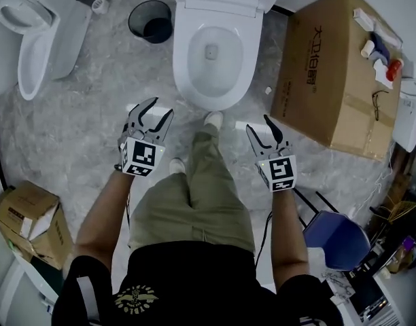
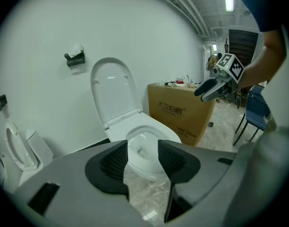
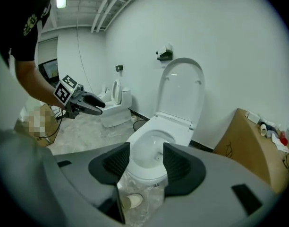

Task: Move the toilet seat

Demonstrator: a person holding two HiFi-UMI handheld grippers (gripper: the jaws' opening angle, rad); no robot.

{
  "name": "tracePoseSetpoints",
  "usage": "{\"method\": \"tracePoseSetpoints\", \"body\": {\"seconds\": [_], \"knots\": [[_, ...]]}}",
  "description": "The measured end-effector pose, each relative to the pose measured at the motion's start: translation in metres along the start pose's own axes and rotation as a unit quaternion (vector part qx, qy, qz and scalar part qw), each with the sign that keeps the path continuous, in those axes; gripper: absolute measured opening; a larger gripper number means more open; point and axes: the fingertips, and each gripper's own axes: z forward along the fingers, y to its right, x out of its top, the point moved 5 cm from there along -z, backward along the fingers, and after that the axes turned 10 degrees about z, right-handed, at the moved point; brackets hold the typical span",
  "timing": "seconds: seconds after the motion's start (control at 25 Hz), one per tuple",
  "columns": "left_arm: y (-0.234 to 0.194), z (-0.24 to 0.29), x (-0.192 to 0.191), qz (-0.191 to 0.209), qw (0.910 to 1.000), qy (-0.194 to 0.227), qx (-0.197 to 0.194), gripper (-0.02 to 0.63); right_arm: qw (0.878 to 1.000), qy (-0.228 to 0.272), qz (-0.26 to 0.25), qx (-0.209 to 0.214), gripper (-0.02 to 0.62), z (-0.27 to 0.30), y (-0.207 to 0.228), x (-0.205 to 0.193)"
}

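Standing at the far left is a second toilet (image 1: 31, 32), with a dark bin (image 1: 151, 20) near it on the grey floor (image 1: 79, 121). The left gripper (image 1: 157, 112) hangs above the floor, short of the main toilet (image 1: 211, 53), its jaws spread and holding nothing. The toilet seat (image 2: 114, 91) is raised, upright against the wall behind the open bowl, apart from both grippers. The right gripper (image 1: 259, 124) hangs at the person's other side, jaws likewise spread and empty; its own view shows the bowl through the gap. A large cardboard box (image 1: 337, 73) stands just right of the toilet, with bottles (image 1: 378, 49) on top.
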Motion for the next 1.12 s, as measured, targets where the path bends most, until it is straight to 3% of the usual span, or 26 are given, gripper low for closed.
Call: {"method": "tracePoseSetpoints", "body": {"seconds": [0.48, 0.88, 1.12], "knots": [[0.028, 0.086, -0.077, -0.011, 0.9979, -0.057, -0.031, 0.199, 0.995, -0.086, -0.032, 0.026, 0.23, 0.087, 0.036, -0.091], [0.053, 0.143, -0.128, 0.003, 0.9946, -0.093, -0.046, 0.199, 0.989, -0.146, 0.018, 0.031, 0.23, 0.144, 0.061, -0.162], [0.065, 0.167, -0.155, -0.013, 0.9907, -0.122, -0.058, 0.199, 0.982, -0.184, 0.003, 0.047, 0.23, 0.179, 0.062, -0.195]]}}
